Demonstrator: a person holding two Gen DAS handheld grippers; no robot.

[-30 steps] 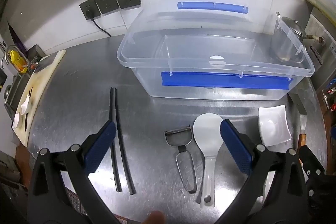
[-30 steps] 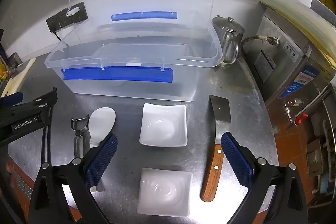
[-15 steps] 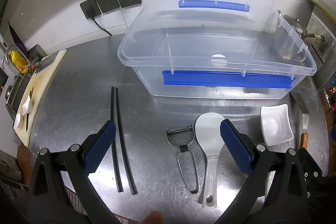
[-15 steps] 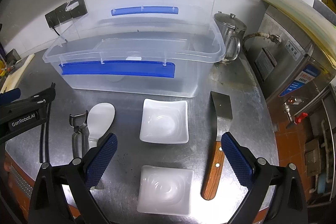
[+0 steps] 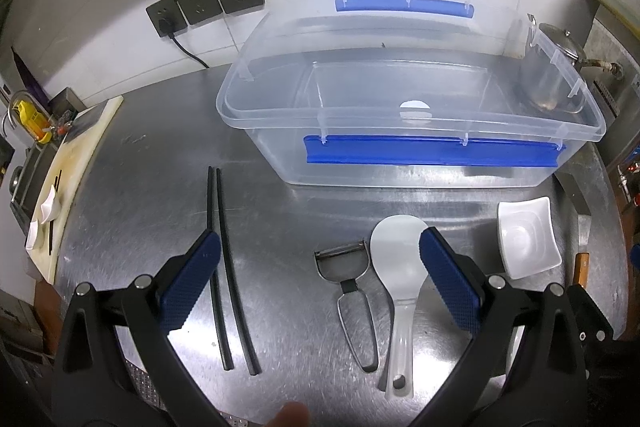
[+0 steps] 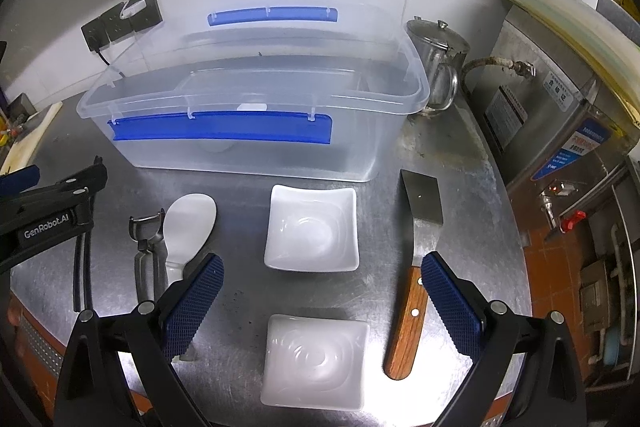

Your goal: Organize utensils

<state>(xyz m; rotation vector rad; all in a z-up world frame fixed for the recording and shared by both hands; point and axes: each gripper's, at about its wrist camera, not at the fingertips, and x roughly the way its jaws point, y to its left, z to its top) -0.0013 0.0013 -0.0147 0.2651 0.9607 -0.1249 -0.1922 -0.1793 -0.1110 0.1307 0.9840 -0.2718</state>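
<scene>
So far nothing is stowed: the bin [image 5: 408, 131] holds no utensils. Chopsticks [image 5: 224, 267], peeler [image 5: 352, 291], paddle [image 5: 400, 267], spatula [image 6: 416, 259] and dishes [image 6: 312, 227] lie on the counter [image 5: 152, 187]. Both the left gripper [image 5: 320, 283] and right gripper [image 6: 320, 299] hover wide open, holding nothing.

We see a brushed steel table [image 6: 240, 307], dully reflective and faintly scratched. On it stands a clear, glossy plastic bin [image 5: 400, 115] with opaque blue plastic latches. The peeler [image 5: 352, 291] is bare metal; the rice paddle [image 5: 398, 267] is matt white plastic. Two white dishes [image 6: 312, 227] look glazed and shiny. The spatula [image 6: 420, 211] has a steel blade and varnished wood handle. The chopsticks [image 5: 224, 267] are smooth black.
</scene>
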